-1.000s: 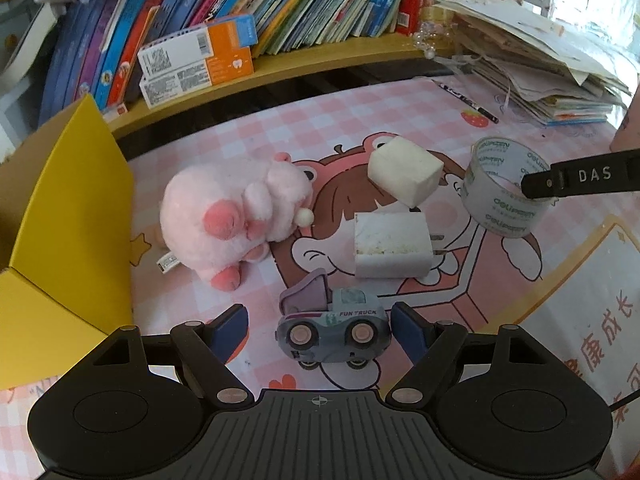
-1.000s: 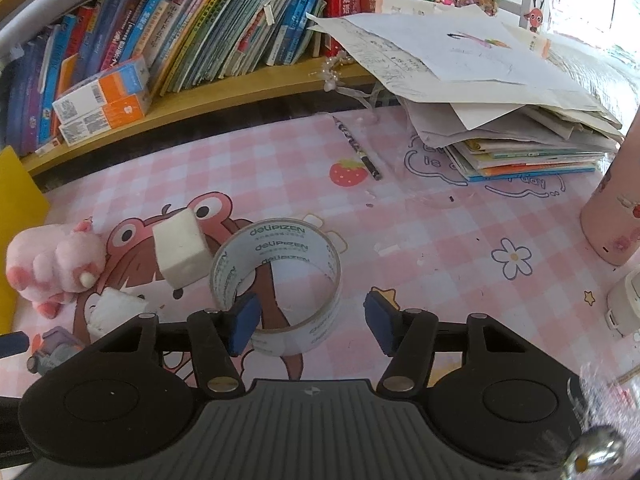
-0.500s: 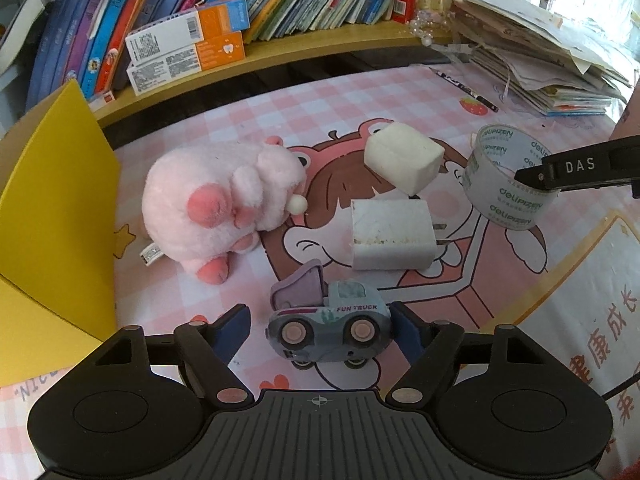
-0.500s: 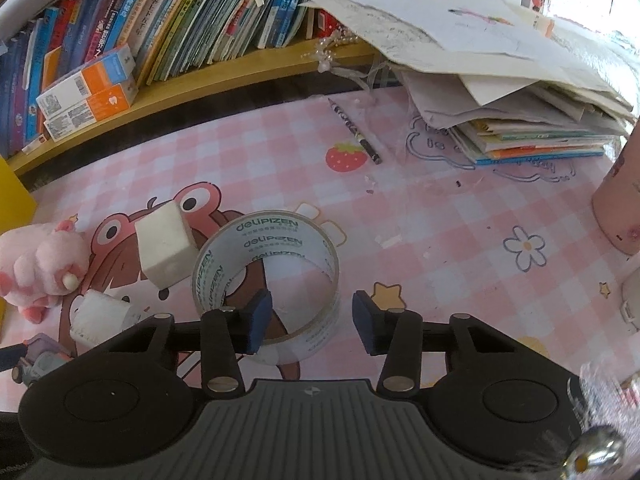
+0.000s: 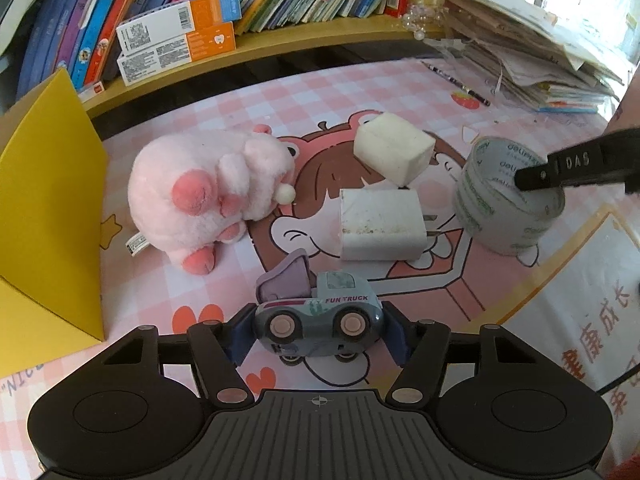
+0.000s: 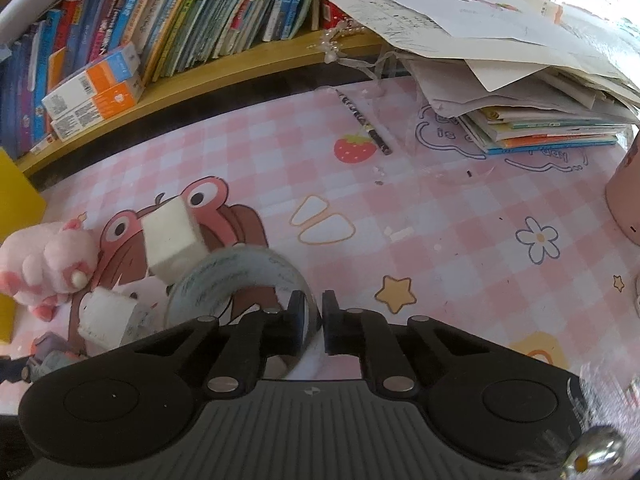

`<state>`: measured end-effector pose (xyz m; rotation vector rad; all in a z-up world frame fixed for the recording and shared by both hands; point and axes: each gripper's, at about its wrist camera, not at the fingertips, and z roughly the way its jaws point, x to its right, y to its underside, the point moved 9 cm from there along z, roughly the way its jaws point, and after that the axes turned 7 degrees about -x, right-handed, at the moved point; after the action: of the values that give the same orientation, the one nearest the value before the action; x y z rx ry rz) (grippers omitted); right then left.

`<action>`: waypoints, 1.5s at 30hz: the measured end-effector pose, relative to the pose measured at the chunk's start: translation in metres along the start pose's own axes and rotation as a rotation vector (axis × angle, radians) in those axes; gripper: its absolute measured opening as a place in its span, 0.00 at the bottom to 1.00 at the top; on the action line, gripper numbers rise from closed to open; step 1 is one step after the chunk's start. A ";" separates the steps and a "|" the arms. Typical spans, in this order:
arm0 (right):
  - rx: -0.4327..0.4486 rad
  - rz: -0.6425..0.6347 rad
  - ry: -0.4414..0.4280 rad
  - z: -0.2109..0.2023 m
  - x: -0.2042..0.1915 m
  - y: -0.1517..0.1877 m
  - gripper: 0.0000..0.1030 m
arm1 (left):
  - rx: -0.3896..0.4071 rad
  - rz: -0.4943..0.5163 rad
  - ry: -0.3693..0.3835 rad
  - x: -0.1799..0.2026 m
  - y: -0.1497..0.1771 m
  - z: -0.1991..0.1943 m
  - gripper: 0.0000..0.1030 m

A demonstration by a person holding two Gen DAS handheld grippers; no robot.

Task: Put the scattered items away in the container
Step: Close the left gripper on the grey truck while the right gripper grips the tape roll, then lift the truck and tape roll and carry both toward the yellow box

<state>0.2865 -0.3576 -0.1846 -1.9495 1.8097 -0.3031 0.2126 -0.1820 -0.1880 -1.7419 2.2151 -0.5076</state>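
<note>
Jaws, left gripper (image 5: pixel 318 330): closing, toy truck (image 5: pixel 316 320) between the pads, pads at or almost at its two ends; firm contact not confirmed, wheels seemingly on the mat. Jaws, right gripper (image 6: pixel 310 320): closed on the near wall of the tape roll (image 6: pixel 240 280), one finger inside the ring, one outside. Roll apparently on the pink checked mat (image 6: pixel 440 208), not clearly lifted.

Positions. Truck right at the left gripper, nearest of all loose items. Tape roll on the right of the cluster, just beside the white charger block (image 5: pixel 380 224). Foam cube (image 5: pixel 394 152) behind the charger, tilted, leaning at its top edge. Pink plush pig (image 5: pixel 208 196) left of both, just beside the yellow box (image 5: pixel 48 200).

Progress, as a judgement: early stage. Five items visible on the mat, none inside the yellow box as far as visible; box interior hidden from both cameras. Two items at the grasp step. Left over: lift and carry of truck and roll, then charger, cube, pig. Pencil (image 6: pixel 364 122) near the paper stack possibly outside the job.
</note>
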 end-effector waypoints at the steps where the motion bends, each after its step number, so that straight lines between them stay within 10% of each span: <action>1: 0.001 -0.003 -0.002 -0.002 -0.001 0.001 0.08 | 0.006 0.000 0.004 0.000 0.000 -0.002 0.62; 45: 0.086 -0.070 -0.049 -0.111 -0.097 0.086 0.08 | 0.214 0.045 0.067 -0.041 0.053 -0.124 0.62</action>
<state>0.1493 -0.2852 -0.1145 -1.9468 1.6724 -0.3475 0.1233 -0.1183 -0.0998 -1.5836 2.1491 -0.7718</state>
